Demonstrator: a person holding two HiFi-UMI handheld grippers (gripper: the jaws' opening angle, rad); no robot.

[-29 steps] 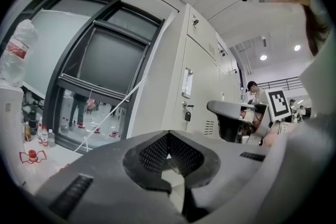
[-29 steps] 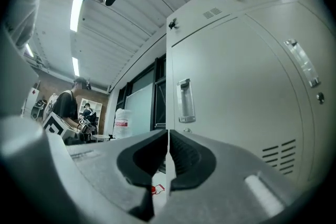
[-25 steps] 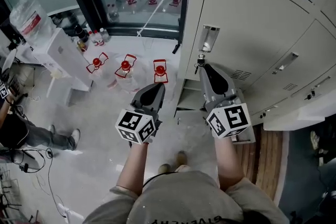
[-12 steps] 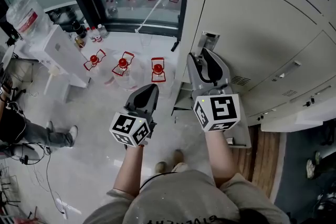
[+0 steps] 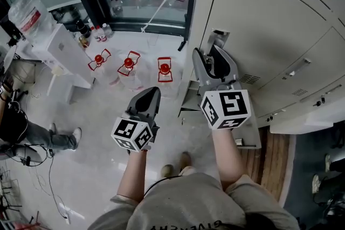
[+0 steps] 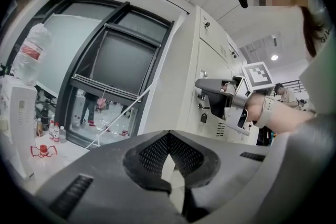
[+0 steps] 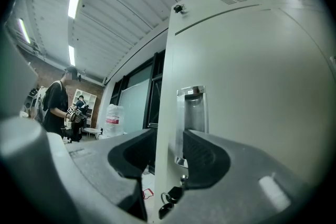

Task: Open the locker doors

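The right tool [image 5: 210,54] in the head view is held up against the front edge of the pale grey locker door [image 5: 259,19], its tips at the metal handle recess [image 5: 218,37]. Its jaws have just been opening and now stand wide. The left tool [image 5: 152,90] hangs to the left, well apart from the lockers, over the light floor [image 5: 97,132] and pointing toward three red-capped items [image 5: 128,66] standing in a row there. A white water dispenser [image 5: 59,51] stands further left.

In the left gripper view, the left tool's jaws meet at their tips with nothing between them. Ahead is a dark-framed window [image 6: 121,60], and to the right the right tool shows side-on at the locker front.

In the right gripper view, the right tool's jaws are apart. The free edge of the locker door stands between them, one jaw to each side, with neither pad pressing on it. The handle recess sits just above the right-hand jaw, and a bunch of keys [image 7: 169,198] hangs low at the door edge. A person [image 7: 55,105] stands far off at the left.
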